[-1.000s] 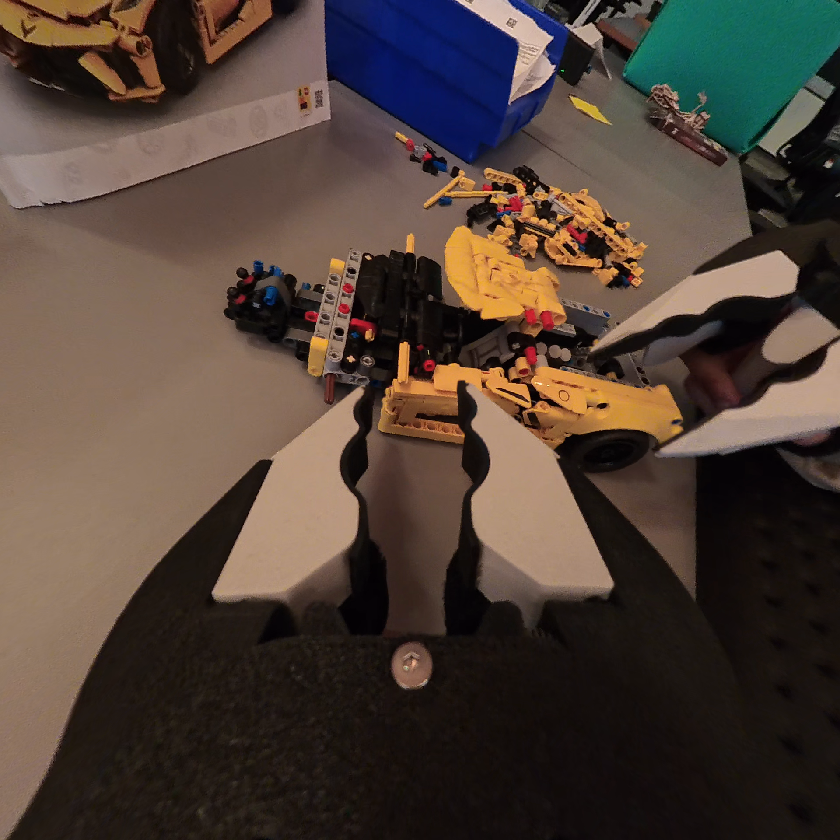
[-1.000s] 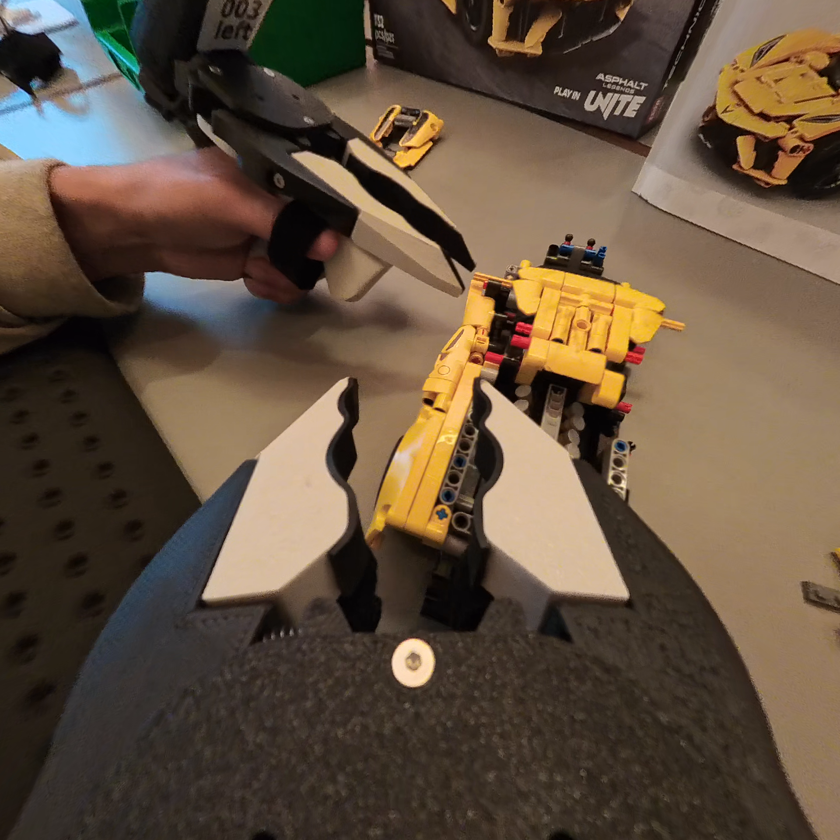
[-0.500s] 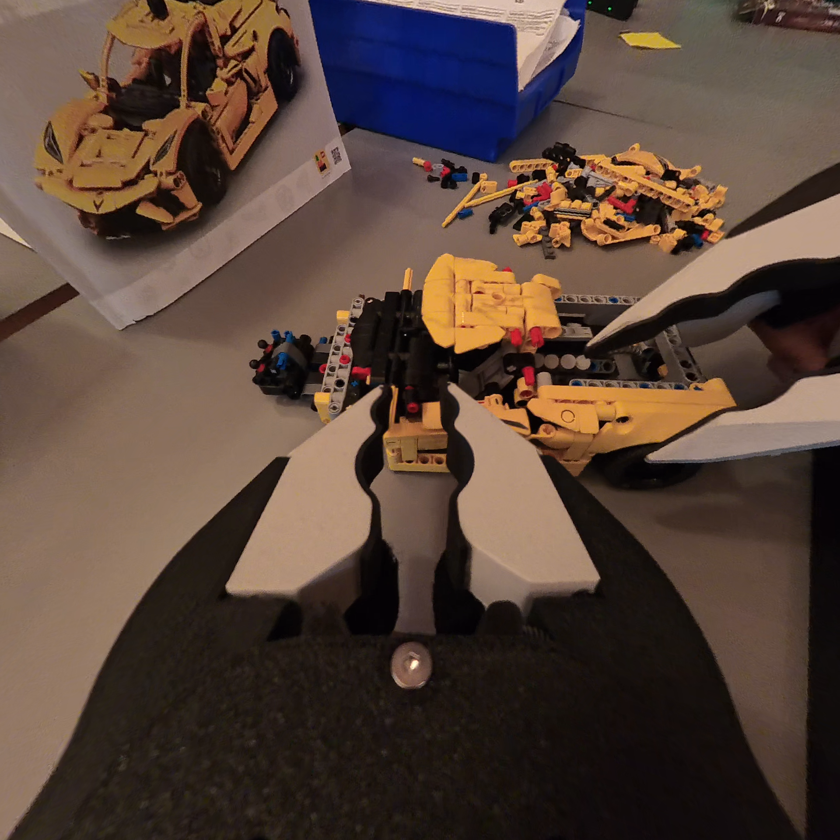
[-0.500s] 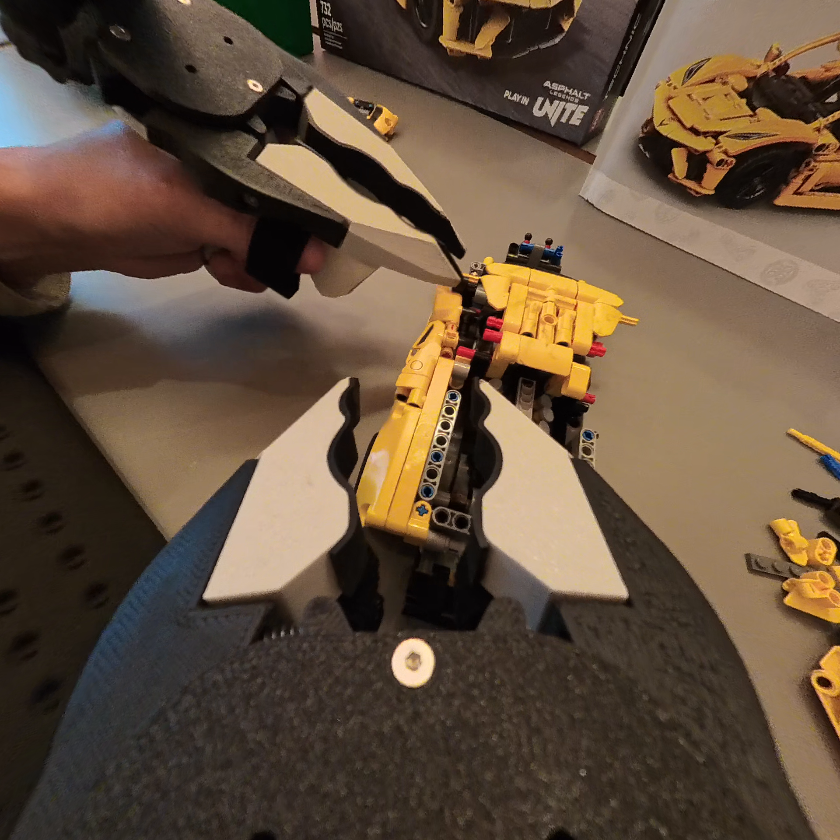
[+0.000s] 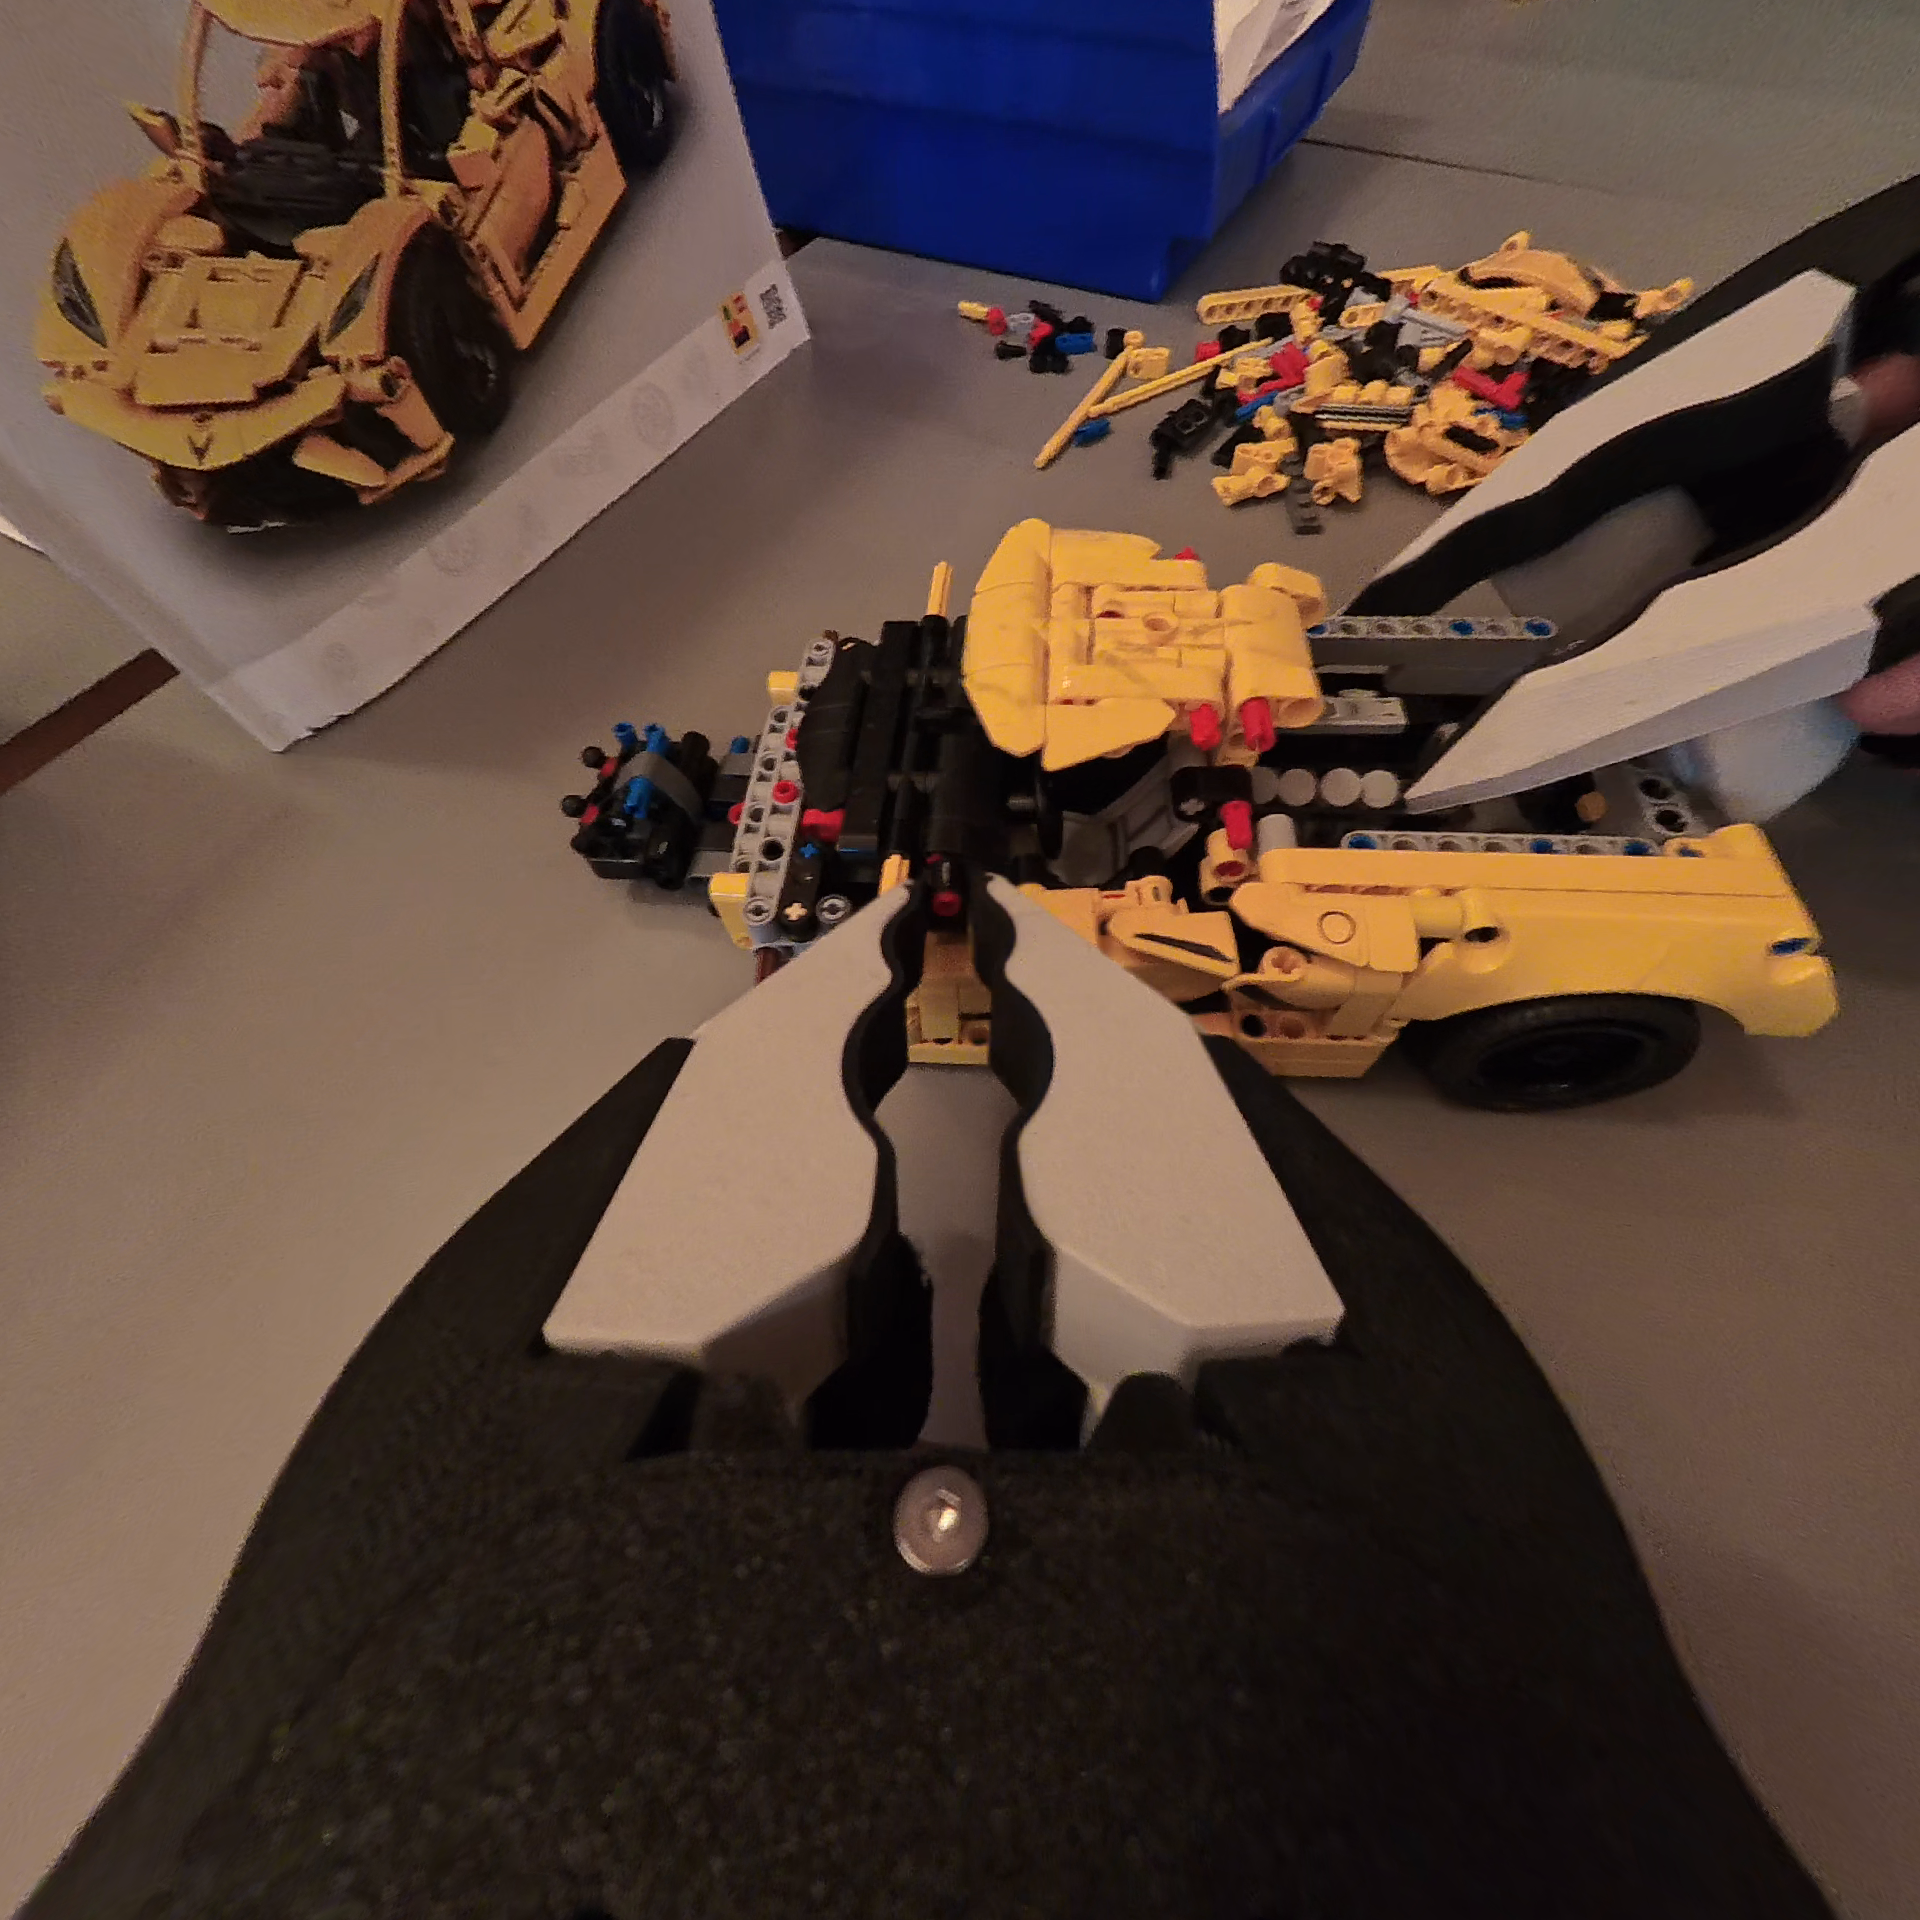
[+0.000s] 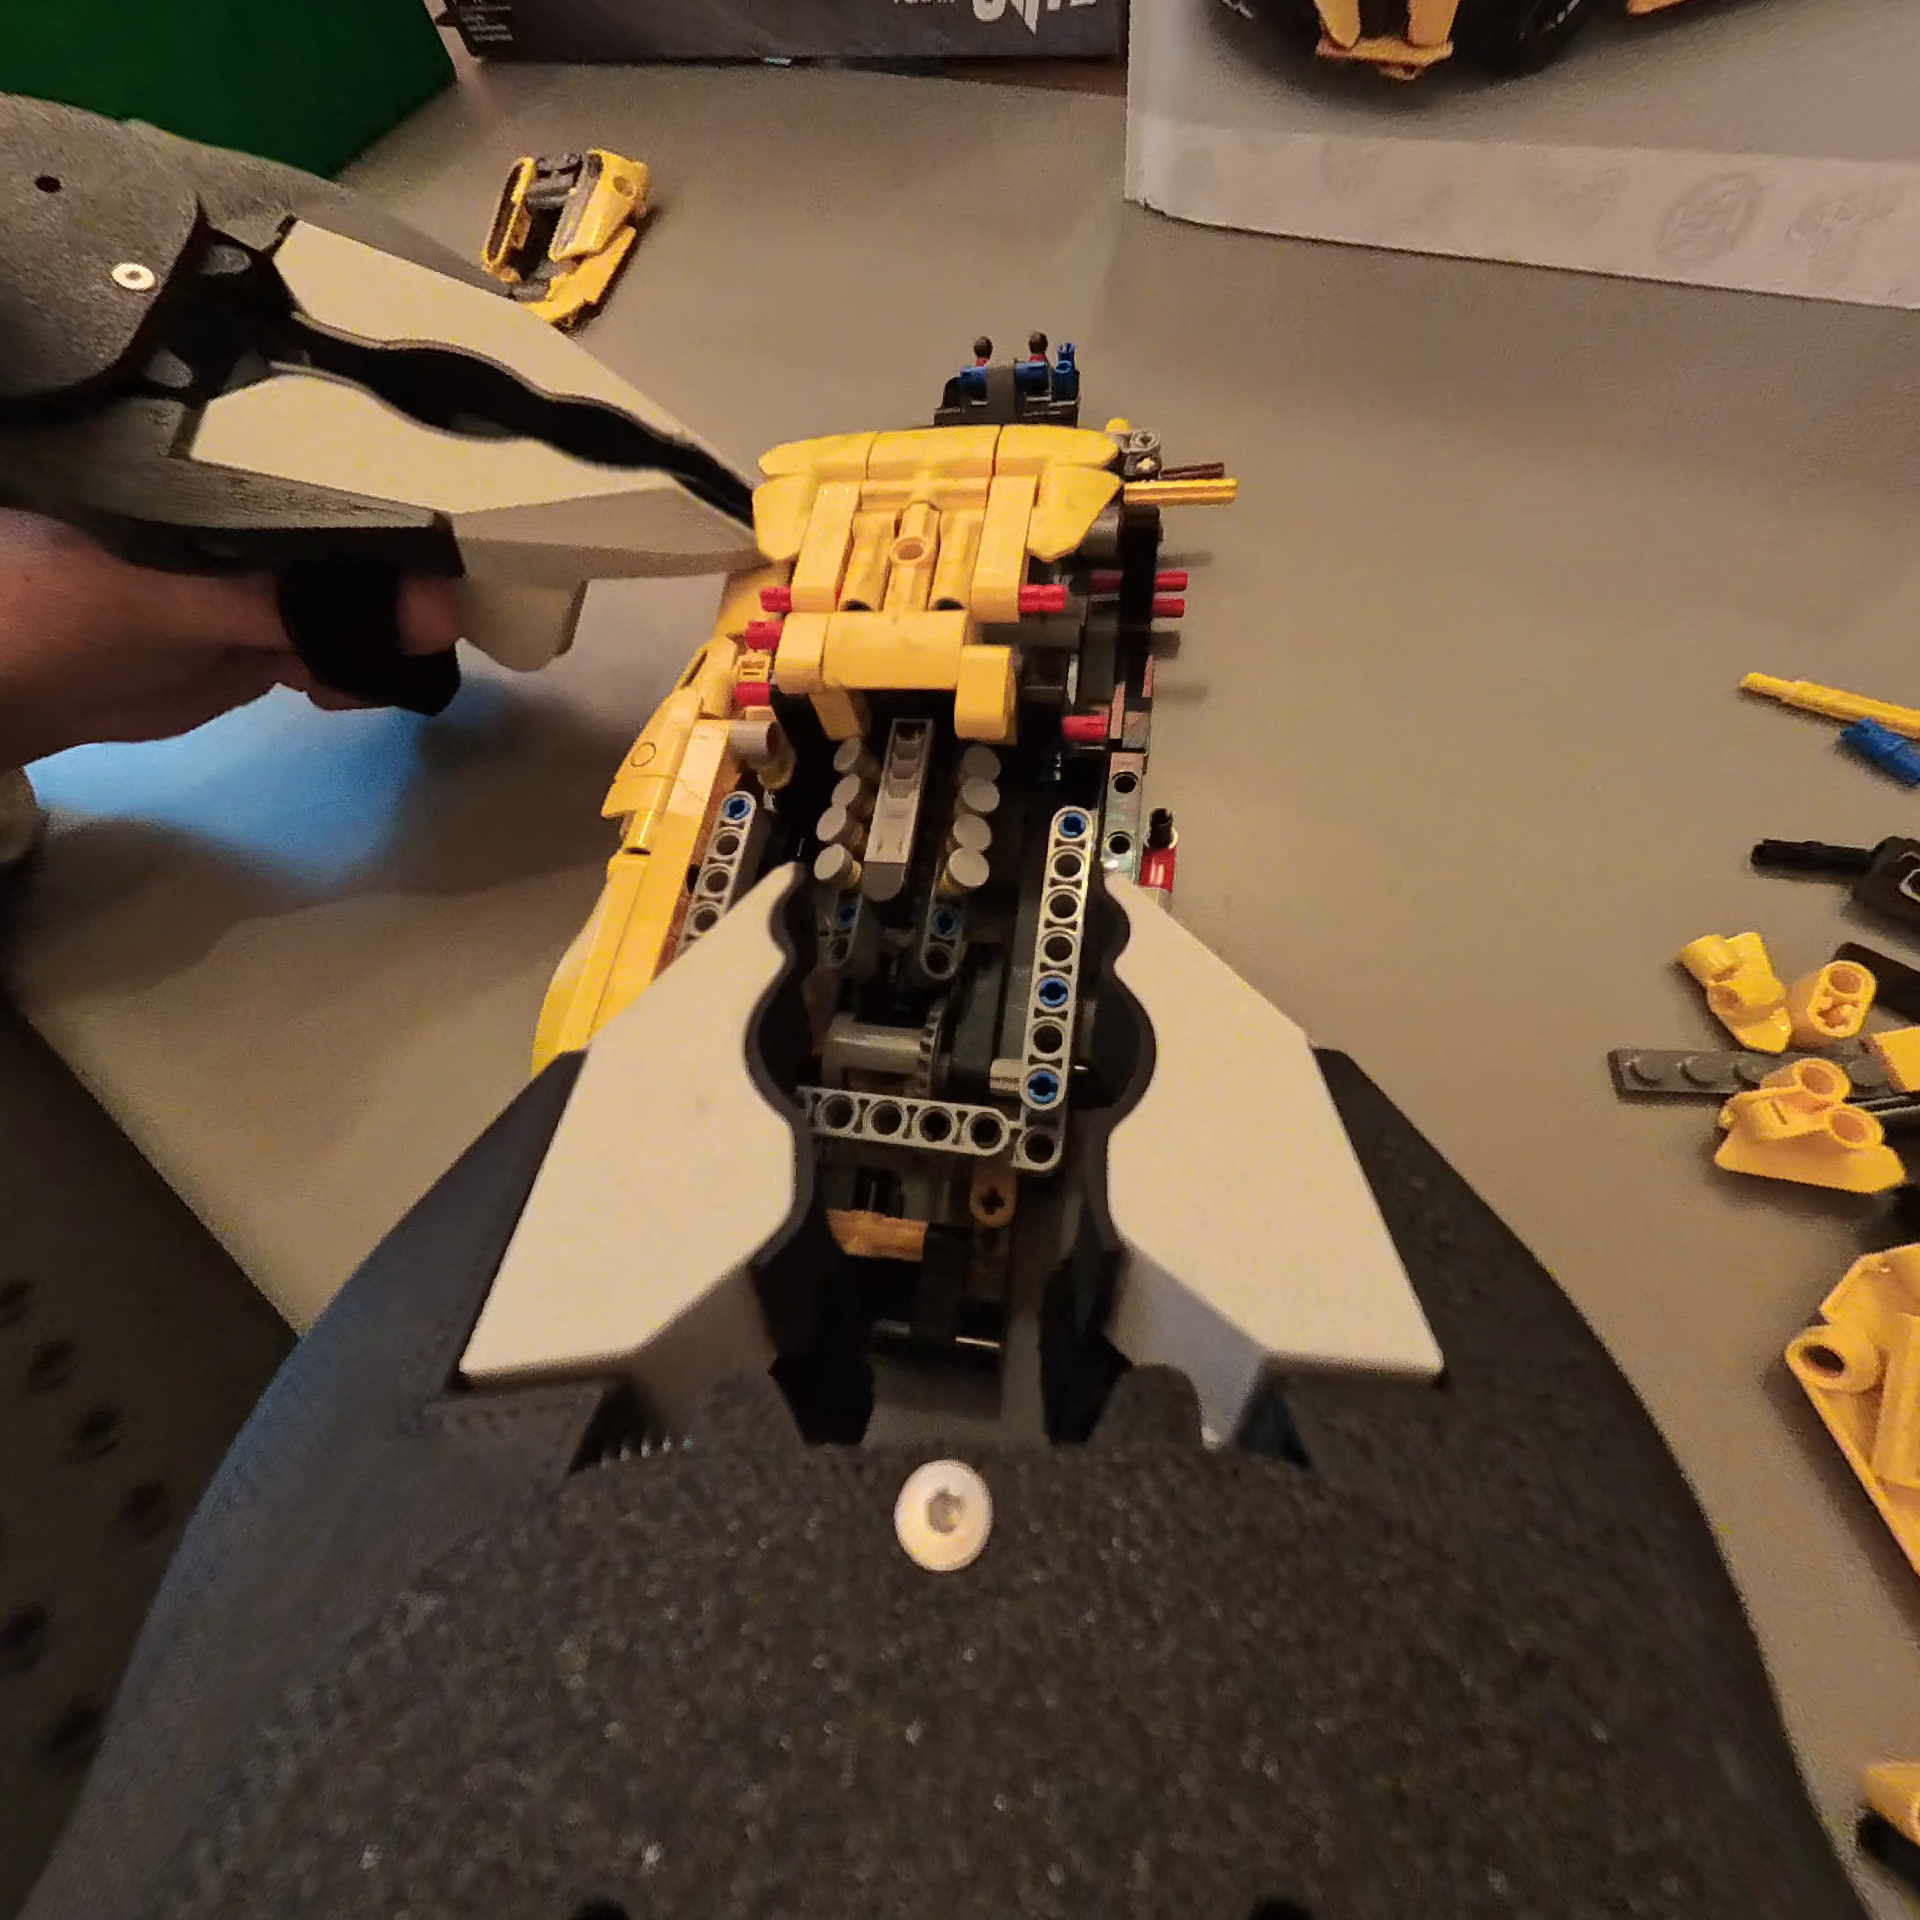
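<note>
A half-built yellow and black brick model car [image 5: 1143,665] lies on the grey table [image 5: 312,1143]. My left gripper [image 5: 945,899] is at the car's near side, with its jaws closed to a narrow gap on a small yellow side panel [image 5: 945,997]. In the right wrist view the left gripper [image 6: 743,520] has its tips against the edge of the yellow roof [image 6: 904,551]. My right gripper [image 6: 951,904] is open, with its jaws on either side of the car's grey rear frame [image 6: 1060,935]. It also shows in the left wrist view [image 5: 1382,707]. A hand [image 6: 156,644] holds the left gripper.
A pile of loose yellow, black and red parts [image 5: 1382,374] lies behind the car, in front of a blue bin [image 5: 997,135]. A leaflet with a car picture [image 5: 416,312] lies at the far left. A small yellow sub-assembly [image 6: 566,229] and a black perforated mat [image 6: 104,1403] also show. The grippers' ends are close to 10 cm from one another.
My left gripper moved in to the car's side and narrowed its jaws onto the yellow panel. My right gripper shifted from the car's side sill to sit across the rear frame, with its jaws slightly wider.
</note>
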The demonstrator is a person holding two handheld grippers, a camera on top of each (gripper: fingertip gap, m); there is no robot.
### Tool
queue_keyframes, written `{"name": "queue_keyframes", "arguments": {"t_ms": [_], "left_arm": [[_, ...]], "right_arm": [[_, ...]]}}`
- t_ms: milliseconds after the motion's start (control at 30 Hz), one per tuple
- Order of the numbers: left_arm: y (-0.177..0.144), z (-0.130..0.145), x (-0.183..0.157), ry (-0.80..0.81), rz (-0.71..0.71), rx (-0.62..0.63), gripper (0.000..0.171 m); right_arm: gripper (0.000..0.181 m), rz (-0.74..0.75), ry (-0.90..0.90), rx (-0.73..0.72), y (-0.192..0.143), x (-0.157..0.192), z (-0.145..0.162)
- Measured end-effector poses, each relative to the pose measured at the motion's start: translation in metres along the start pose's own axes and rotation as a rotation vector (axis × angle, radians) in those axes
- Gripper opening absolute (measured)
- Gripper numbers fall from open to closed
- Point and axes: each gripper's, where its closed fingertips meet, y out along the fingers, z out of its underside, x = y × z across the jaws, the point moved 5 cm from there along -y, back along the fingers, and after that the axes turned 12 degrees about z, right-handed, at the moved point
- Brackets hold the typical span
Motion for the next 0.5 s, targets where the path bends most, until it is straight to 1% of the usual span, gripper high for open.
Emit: {"name": "queue_keyframes", "arguments": {"t_ms": [67,100,167,267,333,433,500], "left_arm": [[-0.001,0.0,0.001,0.01,0.011,0.004,0.006],[-0.002,-0.001,0.002,0.016,0.011,0.001,0.006],[-0.007,-0.001,0.001,0.034,0.024,0.002,0.006],[-0.017,0.001,0.001,0.013,0.078,-0.024,0.006],[-0.026,0.004,-0.001,0.029,0.131,-0.026,0.005],[-0.036,0.012,-0.008,0.138,0.222,-0.015,0.006],[-0.041,0.015,-0.008,0.157,0.306,0.001,0.006]], "right_arm": [[0.046,0.002,0.015,0.007,0.0,-0.002,0.001],[0.038,0.021,0.023,0.018,-0.001,-0.004,0.001],[0.038,0.028,0.019,0.018,-0.001,-0.005,0.002],[0.036,0.012,0.03,0.017,0.0,-0.005,0.003],[0.037,-0.003,0.039,0.018,0.001,-0.005,0.003],[0.038,-0.017,0.044,0.022,0.001,-0.004,0.003],[0.039,-0.034,0.047,0.02,0.001,-0.003,0.003]]}}
